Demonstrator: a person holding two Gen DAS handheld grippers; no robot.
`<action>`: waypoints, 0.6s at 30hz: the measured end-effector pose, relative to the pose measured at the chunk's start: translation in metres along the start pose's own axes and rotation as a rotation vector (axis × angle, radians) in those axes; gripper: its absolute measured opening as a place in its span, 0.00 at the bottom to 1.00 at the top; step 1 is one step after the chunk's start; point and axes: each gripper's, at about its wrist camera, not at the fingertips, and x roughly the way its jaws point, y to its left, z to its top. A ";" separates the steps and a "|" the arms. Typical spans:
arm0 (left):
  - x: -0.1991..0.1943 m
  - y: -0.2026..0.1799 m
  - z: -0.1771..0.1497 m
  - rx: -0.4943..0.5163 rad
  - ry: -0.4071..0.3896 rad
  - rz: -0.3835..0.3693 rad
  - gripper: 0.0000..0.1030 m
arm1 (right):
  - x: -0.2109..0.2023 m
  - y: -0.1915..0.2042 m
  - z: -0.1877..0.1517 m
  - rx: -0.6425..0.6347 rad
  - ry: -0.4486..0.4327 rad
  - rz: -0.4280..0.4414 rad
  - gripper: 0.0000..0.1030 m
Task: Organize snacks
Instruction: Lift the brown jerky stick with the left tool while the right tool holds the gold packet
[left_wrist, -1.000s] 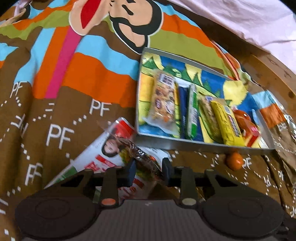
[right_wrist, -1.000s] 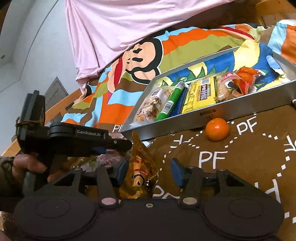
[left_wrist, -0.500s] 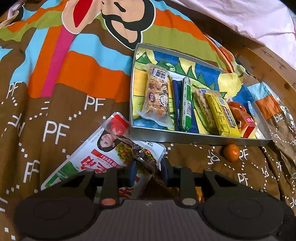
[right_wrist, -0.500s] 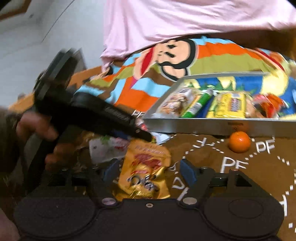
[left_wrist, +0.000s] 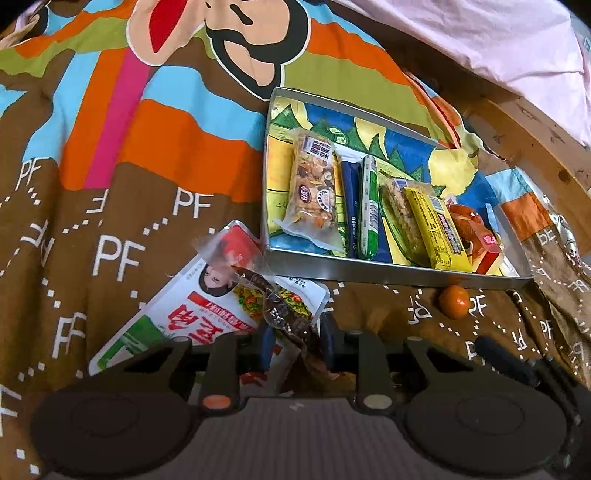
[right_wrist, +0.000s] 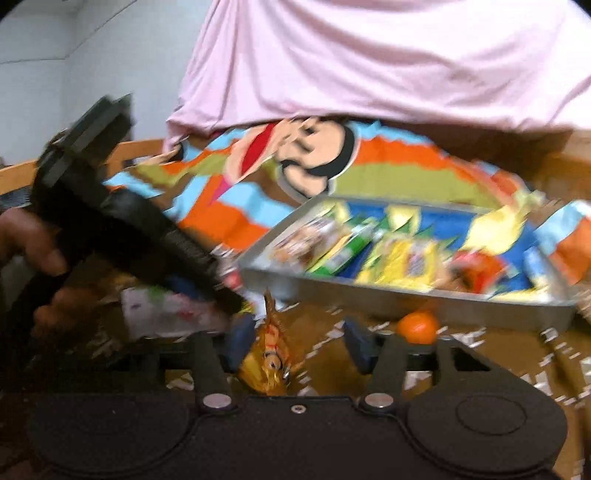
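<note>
Left wrist view: the left tool (left_wrist: 293, 341), pinching a clear-wrapped dark snack (left_wrist: 275, 295), has risen nearer the tray (left_wrist: 388, 271), ready for placing.

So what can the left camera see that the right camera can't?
Only the left wrist view shows the left gripper shut on a clear-ended dark snack packet, above a big white pouch with a woman's face.

Only the right wrist view shows the open right gripper, with a crinkly golden-yellow snack bag beside its left finger, and a hand holding the other tool.

Both show the shallow metal tray of snack bars and the small round orange fruit in front of it.
</note>
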 end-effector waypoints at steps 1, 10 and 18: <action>-0.001 0.002 0.000 -0.003 -0.002 -0.001 0.27 | 0.001 -0.005 0.001 0.014 0.005 -0.019 0.37; -0.002 -0.001 -0.002 0.038 0.004 -0.019 0.27 | 0.016 -0.015 -0.007 0.131 0.097 0.040 0.38; -0.004 -0.009 -0.011 0.065 0.051 -0.075 0.23 | 0.021 -0.030 -0.012 0.298 0.186 0.070 0.60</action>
